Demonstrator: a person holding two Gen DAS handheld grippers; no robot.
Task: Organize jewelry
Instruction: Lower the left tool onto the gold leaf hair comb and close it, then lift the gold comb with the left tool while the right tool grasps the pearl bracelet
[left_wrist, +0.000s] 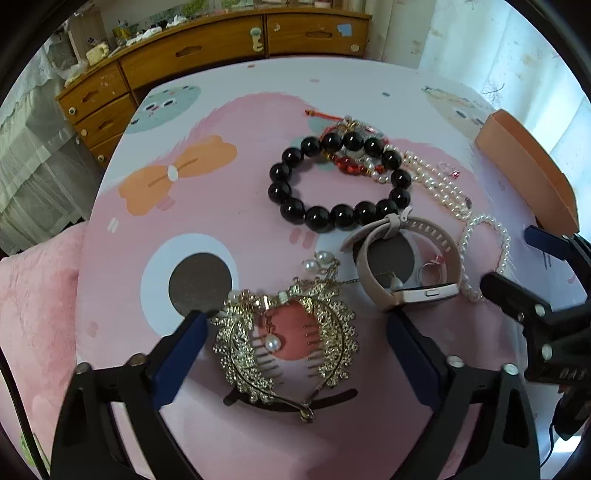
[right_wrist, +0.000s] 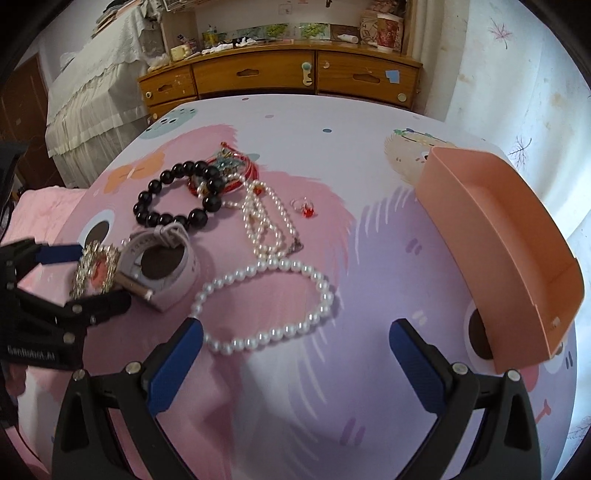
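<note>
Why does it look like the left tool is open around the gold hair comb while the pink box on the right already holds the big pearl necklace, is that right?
Not quite. The pink box is empty in the right wrist view; the big pearl necklace lies on the cloth. The left tool is indeed open around the gold hair comb.
</note>
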